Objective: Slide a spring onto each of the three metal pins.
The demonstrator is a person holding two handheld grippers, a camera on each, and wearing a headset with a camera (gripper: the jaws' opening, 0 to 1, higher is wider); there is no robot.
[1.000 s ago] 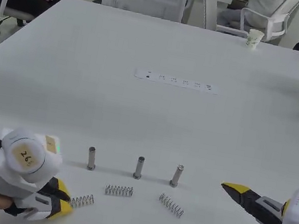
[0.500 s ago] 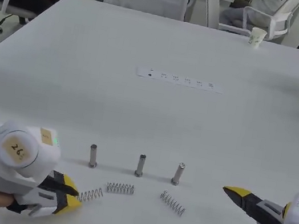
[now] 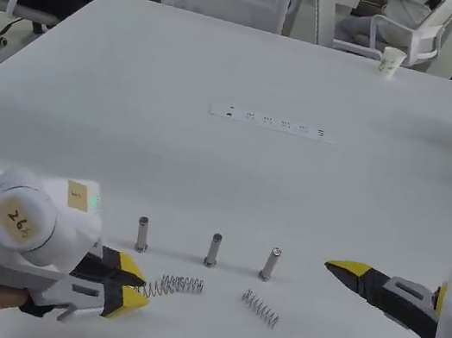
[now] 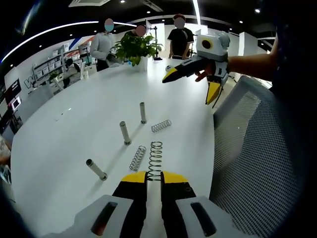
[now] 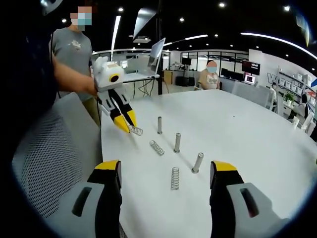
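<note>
WORKBENCH: My left gripper [image 4: 154, 174] has its jaws pressed almost together on the end coil of the held spring [image 4: 155, 157], which juts straight out past the tips. My right gripper [image 3: 300, 306] hangs spread wide and empty, off the right end of the row. Three metal pins stand upright in a line on the white table [image 3: 207, 174]: left pin [image 3: 143, 234], middle pin [image 3: 213, 250] and right pin [image 3: 270, 264], all bare. The second spring [image 4: 137, 157] lies just beside the held one, and the third spring [image 4: 161, 125] lies nearer the right pin.

I judge the step in hand to be carrying this spring to a pin, most likely the left one. To do it well I would roll the wrist until the free end points down and centre the bore over the pin's top. I would then lower it plumb, slowly, since a one-coil pinch lets the spring wobble. The jaws should ease off only once the coils have taken the tip.

The left gripper view shows the bite plainly, whereas in the head view the held spring and its neighbour run together. The right gripper view gives the side-on look, with the spring low over the table; whether it touches, I cannot tell.
</note>
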